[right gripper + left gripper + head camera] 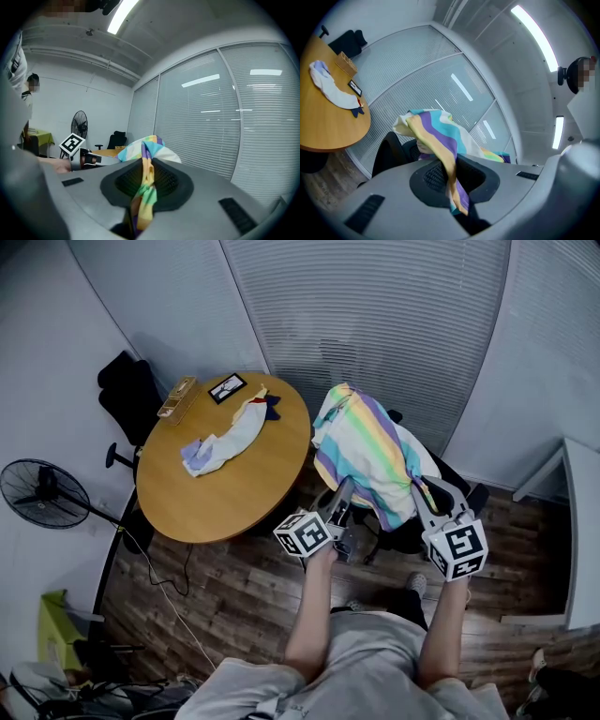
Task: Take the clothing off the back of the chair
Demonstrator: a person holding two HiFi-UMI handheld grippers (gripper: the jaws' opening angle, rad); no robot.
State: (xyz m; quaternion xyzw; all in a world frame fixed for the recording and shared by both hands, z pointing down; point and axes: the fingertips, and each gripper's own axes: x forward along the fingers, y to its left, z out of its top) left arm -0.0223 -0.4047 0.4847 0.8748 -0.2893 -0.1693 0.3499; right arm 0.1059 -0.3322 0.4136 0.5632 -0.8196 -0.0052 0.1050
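Both clenched on pastel rainbow-striped cloth garment (361,451): left gripper (344,489), right gripper (415,487). Garment draped over back of black office chair (457,486). Round wooden table (234,493) just beside. Dark plank floor (234,606); slatted blinds (375,315) behind.

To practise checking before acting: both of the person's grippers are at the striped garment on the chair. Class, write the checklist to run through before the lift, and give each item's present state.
1. Left gripper shut on the striped garment: ok.
2. Right gripper shut on the striped garment: ok.
3. Grips set on opposite sides of the garment: ok, seen in the head view.
4. Garment free of the chair: not ok, it hangs over the backrest.
5. Far side free of snags: cannot tell, the cloth hides it.
6. Round table out of the way: ok, it stands off to the left.
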